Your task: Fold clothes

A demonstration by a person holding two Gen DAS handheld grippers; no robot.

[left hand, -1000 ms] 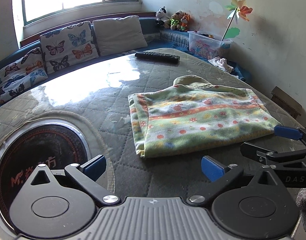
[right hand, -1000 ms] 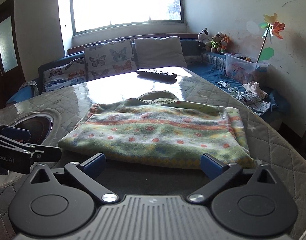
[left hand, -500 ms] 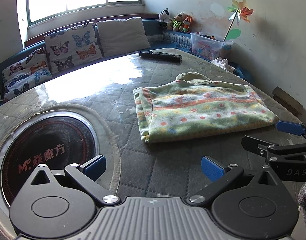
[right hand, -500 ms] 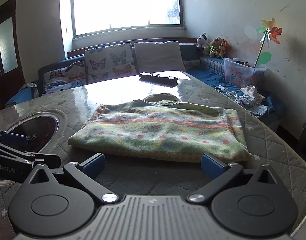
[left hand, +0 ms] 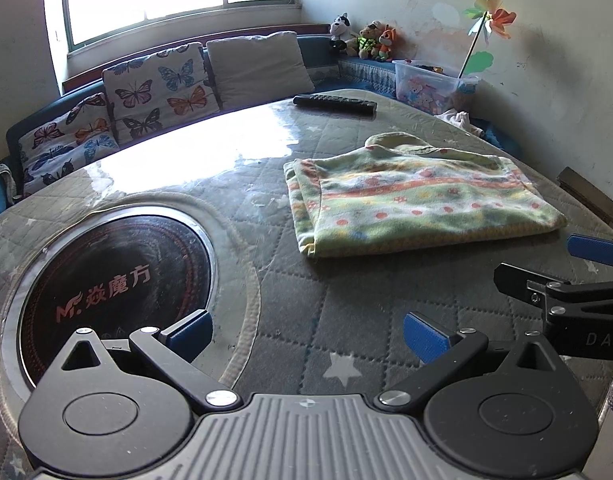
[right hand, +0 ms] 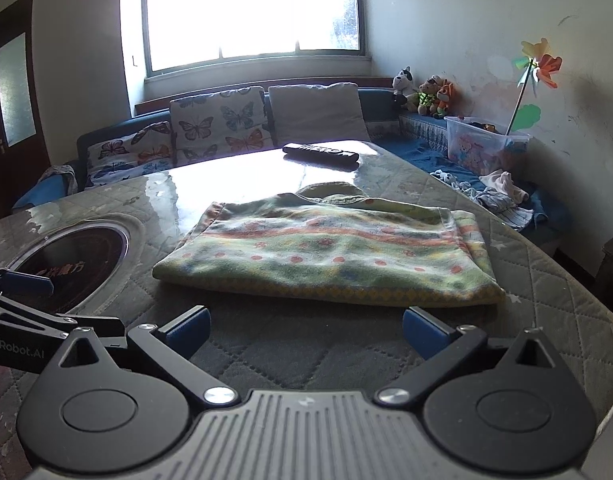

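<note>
Left gripper (left hand: pixel 306 330) and right gripper (right hand: pixel 304 326) both spread wide, holding nothing, hovering over the quilted table (left hand: pixel 346 312). Folded green garment (right hand: pixel 326 256) lies flat just ahead of right gripper, clear of both. Remote (right hand: pixel 320 153) beyond it.

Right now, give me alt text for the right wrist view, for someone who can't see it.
A folded green patterned garment lies flat on a quilted table, just beyond the open, empty right tool. A black remote sits farther back, a round cooktop at left, with the left tool entering there.
</note>
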